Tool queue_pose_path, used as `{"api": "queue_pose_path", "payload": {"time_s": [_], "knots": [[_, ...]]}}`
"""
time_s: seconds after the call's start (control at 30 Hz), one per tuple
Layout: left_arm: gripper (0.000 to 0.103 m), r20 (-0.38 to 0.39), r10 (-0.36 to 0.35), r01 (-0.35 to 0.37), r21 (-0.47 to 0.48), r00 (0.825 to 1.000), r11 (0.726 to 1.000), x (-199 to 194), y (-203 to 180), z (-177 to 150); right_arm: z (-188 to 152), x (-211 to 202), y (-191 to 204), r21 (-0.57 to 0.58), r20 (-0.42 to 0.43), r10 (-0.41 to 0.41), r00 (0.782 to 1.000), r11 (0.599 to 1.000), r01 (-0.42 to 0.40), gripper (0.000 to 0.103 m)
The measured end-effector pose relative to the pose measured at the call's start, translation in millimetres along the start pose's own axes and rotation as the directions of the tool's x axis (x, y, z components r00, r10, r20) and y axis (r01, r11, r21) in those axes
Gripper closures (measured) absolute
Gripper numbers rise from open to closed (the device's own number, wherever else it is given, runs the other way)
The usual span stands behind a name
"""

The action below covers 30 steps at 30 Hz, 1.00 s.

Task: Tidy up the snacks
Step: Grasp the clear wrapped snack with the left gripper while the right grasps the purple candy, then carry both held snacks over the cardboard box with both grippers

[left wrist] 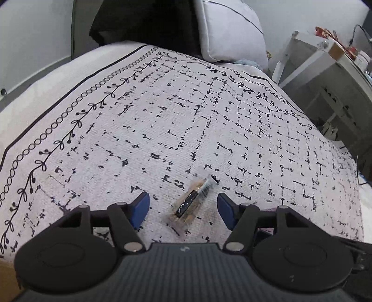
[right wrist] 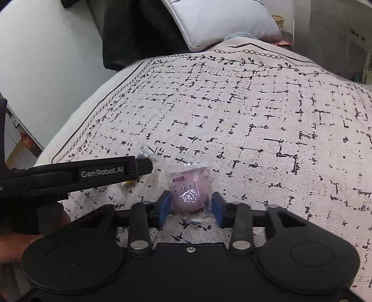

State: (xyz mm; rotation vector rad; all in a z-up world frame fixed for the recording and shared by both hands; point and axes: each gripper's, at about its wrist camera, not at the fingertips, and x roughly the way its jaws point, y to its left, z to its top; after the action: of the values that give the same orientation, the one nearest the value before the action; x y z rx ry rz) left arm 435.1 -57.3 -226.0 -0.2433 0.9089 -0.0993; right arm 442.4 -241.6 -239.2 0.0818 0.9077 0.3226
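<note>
A clear-wrapped snack bar with a dark label [left wrist: 193,199] lies slanted on the patterned cloth [left wrist: 162,116]. My left gripper [left wrist: 183,205] is open just above the cloth. Its blue pads stand well apart on either side of the bar's near end and touch neither side. In the right wrist view, a round pink snack in a clear wrapper [right wrist: 188,190] sits on the cloth between the pads of my right gripper [right wrist: 191,205]. The pads are close beside it and the right one is blurred, so I read this gripper as open. One left gripper finger [right wrist: 139,167] reaches in from the left and hides most of the bar's wrapper [right wrist: 144,153].
A grey pillow [left wrist: 232,30] and a dark garment [left wrist: 144,21] lie at the far end of the cloth. A white shelf unit with clutter [left wrist: 325,76] stands past the right edge. A cardboard corner [left wrist: 7,278] shows at the near left. A person's hand [right wrist: 14,246] holds the left gripper.
</note>
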Motion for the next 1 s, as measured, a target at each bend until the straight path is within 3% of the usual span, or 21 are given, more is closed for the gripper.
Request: {"api": "queue_pose_path", "payload": {"time_s": [0.1,0.17,0.23,0.27,0.3,0.37,0.43,0.73,1.0], "knots": [[0.046,0.02,0.017,-0.017,0.008,1.0,1.0,0,-1,-4,0,5,6,-0.027,0.005,-0.014,1.0,1.0,0.014,0.04],[0.058,0.027,0.049,-0.05,0.028,0.998,0.998,0,-3,-5,0,9,10,-0.052,0.014,-0.029,0.999,0.998,0.03,0.04],[0.081,0.025,0.043,-0.044,0.024,0.999,0.999,-1,-2,-5,0,11,13,-0.07,0.02,-0.04,0.999,0.997,0.042,0.04],[0.083,0.019,0.03,-0.031,0.013,0.999,0.999,-2,0,-5,0,12,15,-0.078,0.024,-0.038,0.999,0.996,0.04,0.04],[0.084,0.015,0.018,-0.018,0.001,1.0,1.0,-3,1,-4,0,13,15,-0.083,0.022,-0.039,0.999,0.996,0.04,0.043],[0.085,0.015,0.013,-0.013,-0.014,1.0,1.0,-6,1,-3,1,13,17,-0.096,0.016,-0.047,0.999,0.994,0.049,0.061],[0.085,0.025,0.017,-0.017,-0.03,1.0,0.999,-12,0,-3,2,10,15,-0.085,0.003,-0.03,1.0,0.996,0.03,0.066],[0.085,0.073,0.028,-0.021,-0.099,0.997,0.995,-65,3,0,7,-23,25,-0.043,0.051,-0.002,0.999,0.999,0.005,0.07],[0.085,0.099,0.028,-0.009,-0.182,0.995,0.983,-135,8,-1,-6,-61,63,-0.117,0.072,0.039,0.997,0.993,-0.03,0.07]]}}
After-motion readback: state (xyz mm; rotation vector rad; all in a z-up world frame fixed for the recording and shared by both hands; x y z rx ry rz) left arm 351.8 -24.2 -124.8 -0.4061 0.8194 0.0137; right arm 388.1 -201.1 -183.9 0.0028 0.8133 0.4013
